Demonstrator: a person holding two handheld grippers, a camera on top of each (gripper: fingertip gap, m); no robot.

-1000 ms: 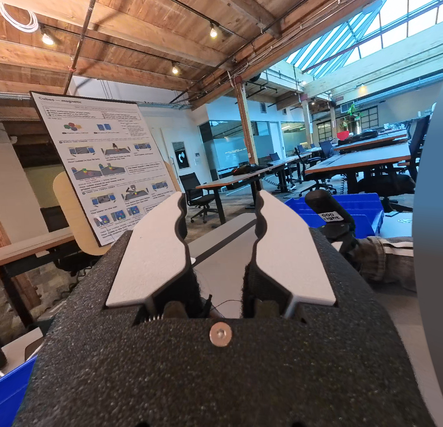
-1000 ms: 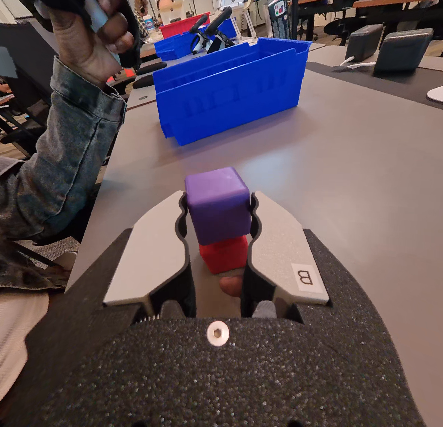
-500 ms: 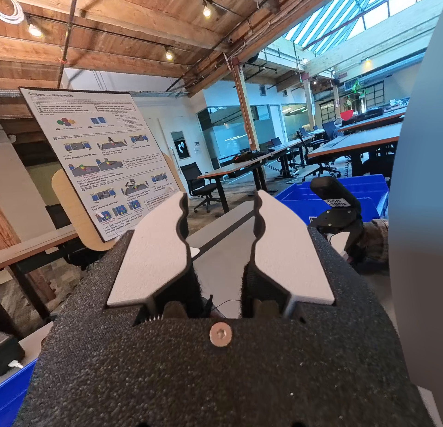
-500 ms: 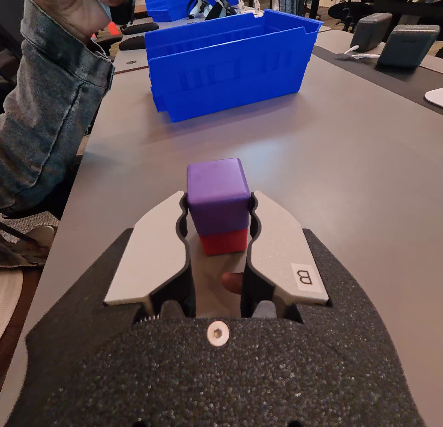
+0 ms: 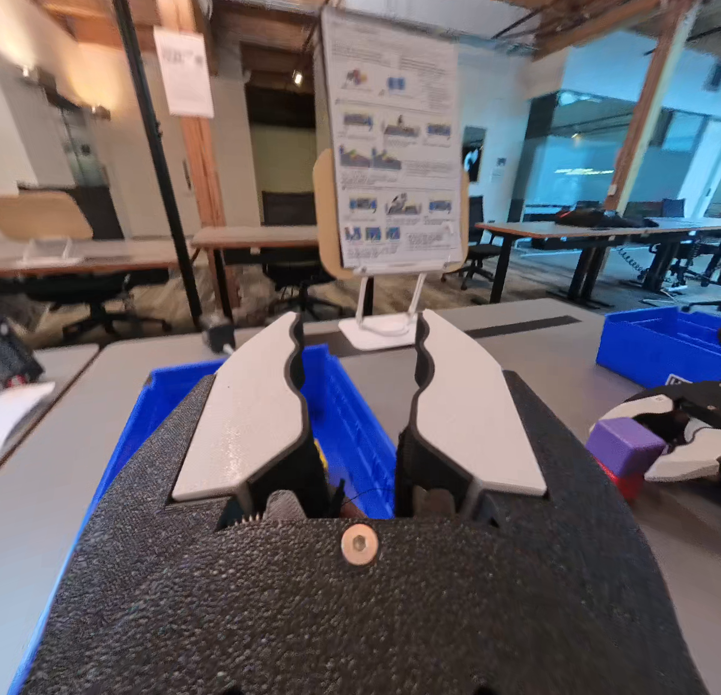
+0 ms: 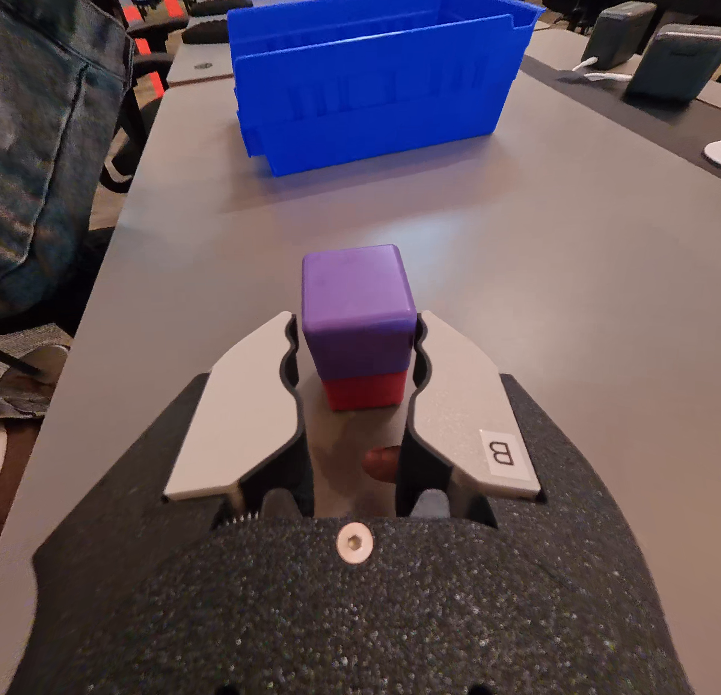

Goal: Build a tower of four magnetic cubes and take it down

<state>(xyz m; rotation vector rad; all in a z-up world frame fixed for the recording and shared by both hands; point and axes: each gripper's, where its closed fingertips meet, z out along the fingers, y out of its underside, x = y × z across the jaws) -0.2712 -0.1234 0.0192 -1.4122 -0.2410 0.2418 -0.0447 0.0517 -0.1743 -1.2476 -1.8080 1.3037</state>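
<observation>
Fingers, right: parted on either side of the purple cube; a thin gap shows on the left, and the right pad sits at the cube's edge. Half a second ago they were clamped on it, so the cube has been released.
Fingers, left: wide, nothing between them; now tipped down over a blue bin, where earlier they pointed up at the ceiling.
Tower: purple cube stands squarely on the red cube, which rests on the counter. Two levels are in place.
Remaining cubes: not clearly seen; a trace of yellow shows inside the bin under the left fingers.
Far bin: well beyond the tower; contents hidden.
Meaning: second placement appears complete. The left side's swing toward the bin suggests the third cube is the next pick.
Caution: withdraw the right fingers straight back to avoid nudging the stack.
</observation>
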